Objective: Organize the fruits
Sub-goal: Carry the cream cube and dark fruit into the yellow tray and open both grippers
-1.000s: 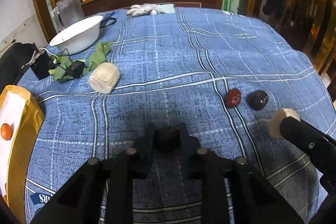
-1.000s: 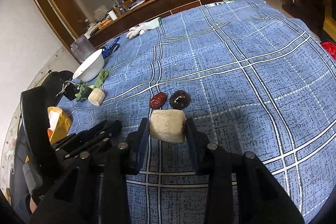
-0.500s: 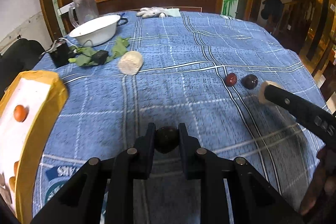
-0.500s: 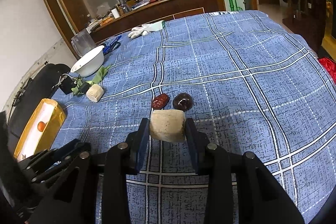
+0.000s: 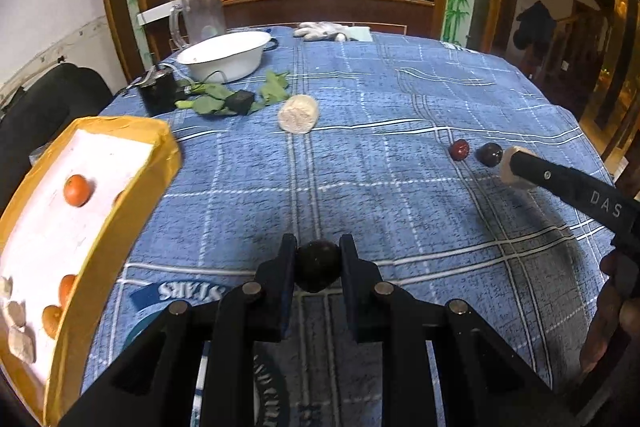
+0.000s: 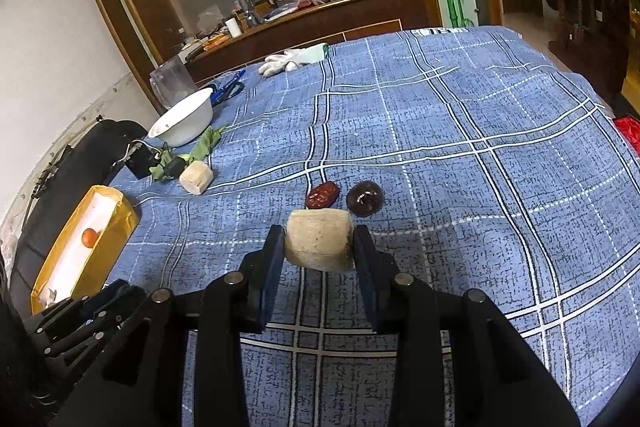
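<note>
Dark fruit (image 5: 318, 265) clamped in left gripper (image 5: 318, 269), pale chunk (image 6: 320, 245) in right gripper (image 6: 320, 251); each best lowered well inside the yellow tray (image 5: 120, 211) at the table's left edge before release

The left gripper (image 5: 318, 261) hangs above the desk (image 5: 400, 187), its black fingers (image 5: 286, 263) closed on a dark round fruit (image 5: 318, 265). The right gripper (image 6: 319, 247) is also raised over the desk, its fingers (image 6: 362, 251) clamped flat on the sides of a pale cut chunk (image 6: 319, 245). A hand (image 5: 614, 311) grips the right gripper's handle at the desk's right edge.
</note>
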